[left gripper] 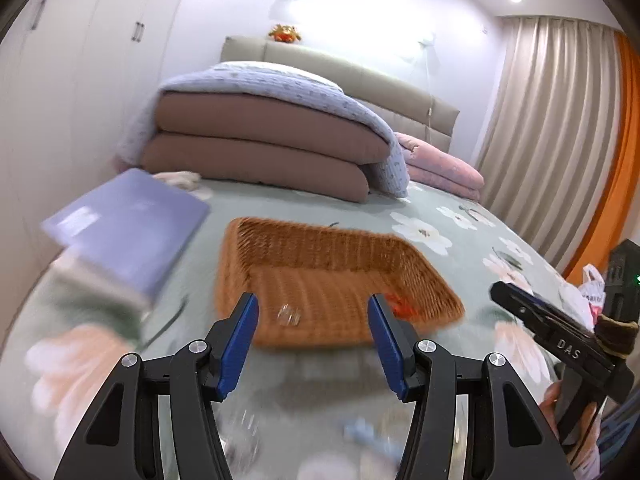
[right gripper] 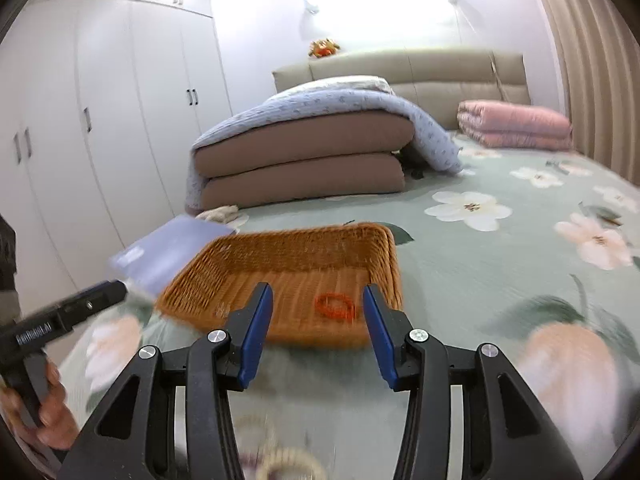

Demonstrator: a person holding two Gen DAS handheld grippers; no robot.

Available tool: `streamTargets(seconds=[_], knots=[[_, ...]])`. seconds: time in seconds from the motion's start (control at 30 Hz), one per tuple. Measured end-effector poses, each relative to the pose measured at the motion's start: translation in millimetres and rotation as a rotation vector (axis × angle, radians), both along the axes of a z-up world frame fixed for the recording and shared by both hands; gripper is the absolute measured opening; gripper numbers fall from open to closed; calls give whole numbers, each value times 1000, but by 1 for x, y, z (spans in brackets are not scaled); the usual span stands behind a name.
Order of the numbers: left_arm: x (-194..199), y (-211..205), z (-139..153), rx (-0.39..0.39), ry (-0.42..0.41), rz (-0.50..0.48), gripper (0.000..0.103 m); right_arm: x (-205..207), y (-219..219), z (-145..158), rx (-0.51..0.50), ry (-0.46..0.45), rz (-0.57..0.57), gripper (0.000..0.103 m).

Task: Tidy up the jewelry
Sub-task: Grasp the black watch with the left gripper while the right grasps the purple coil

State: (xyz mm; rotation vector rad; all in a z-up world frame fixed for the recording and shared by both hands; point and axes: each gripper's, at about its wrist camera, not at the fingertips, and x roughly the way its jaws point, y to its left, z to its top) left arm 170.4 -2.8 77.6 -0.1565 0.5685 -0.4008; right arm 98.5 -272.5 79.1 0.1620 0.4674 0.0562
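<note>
A shallow orange wicker basket [left gripper: 344,240] lies on the flowered bedspread; it also shows in the right wrist view [right gripper: 296,248]. Inside it lie an orange bead bracelet [right gripper: 335,306], partly seen in the left wrist view [left gripper: 402,307], and a small clear piece [left gripper: 289,315]. My left gripper [left gripper: 313,346] is open and empty, just short of the basket's near rim. My right gripper [right gripper: 317,338] is open and empty, also at the near rim. Blurred jewelry lies below the fingers: pale bracelets [right gripper: 280,460] and a light blue piece [left gripper: 360,434].
A purple flat box [left gripper: 128,228] lies left of the basket, also in the right wrist view [right gripper: 176,248]. Folded brown quilts [left gripper: 260,148] and pink bedding [left gripper: 440,164] sit at the bed's head. White wardrobes [right gripper: 100,120] stand left, curtains [left gripper: 552,120] right.
</note>
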Motion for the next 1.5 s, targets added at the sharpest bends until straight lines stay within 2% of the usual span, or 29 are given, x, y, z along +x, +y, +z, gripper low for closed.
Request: streamTargets(seconds=[0.07, 0.17, 0.27, 0.3, 0.37, 0.43, 0.5, 0.6, 0.73, 0.8, 0.93, 1.07, 1.2, 1.5], knots=[[-26, 11, -1, -2, 6, 16, 58, -25, 12, -3, -43, -4, 0, 50], [-58, 28, -11, -45, 44, 40, 58, -48, 28, -10, -92, 2, -8, 50], [-75, 30, -29, -76, 79, 14, 58, -54, 31, -23, -81, 31, -6, 48], [-77, 27, -37, -73, 81, 15, 58, -54, 30, -29, -69, 54, -4, 46], [-78, 20, -49, -38, 98, 17, 58, -51, 25, -43, -55, 109, 5, 29], [-76, 12, -60, 17, 118, 11, 53, -46, 15, -55, -37, 166, 6, 25], [-76, 9, -65, 36, 129, -9, 47, -45, 0, -67, 22, 216, 9, 25], [-78, 10, -68, 35, 138, -37, 46, -48, -13, -75, 102, 235, 55, 25], [-77, 6, -71, 20, 155, -64, 45, -49, 0, -71, 71, 226, 99, 25], [-78, 2, -73, 38, 164, -80, 42, -49, 13, -72, 52, 244, 138, 25], [-83, -3, -76, 75, 167, -109, 41, -50, 42, -77, 79, 296, 257, 25], [-83, -2, -76, 72, 173, -126, 40, -50, 61, -86, 2, 320, 248, 25], [-82, -4, -81, 69, 197, -146, 37, -45, 54, -91, 47, 356, 245, 25], [-85, -14, -82, 82, 204, -187, 37, -31, 33, -100, 106, 404, 165, 25]])
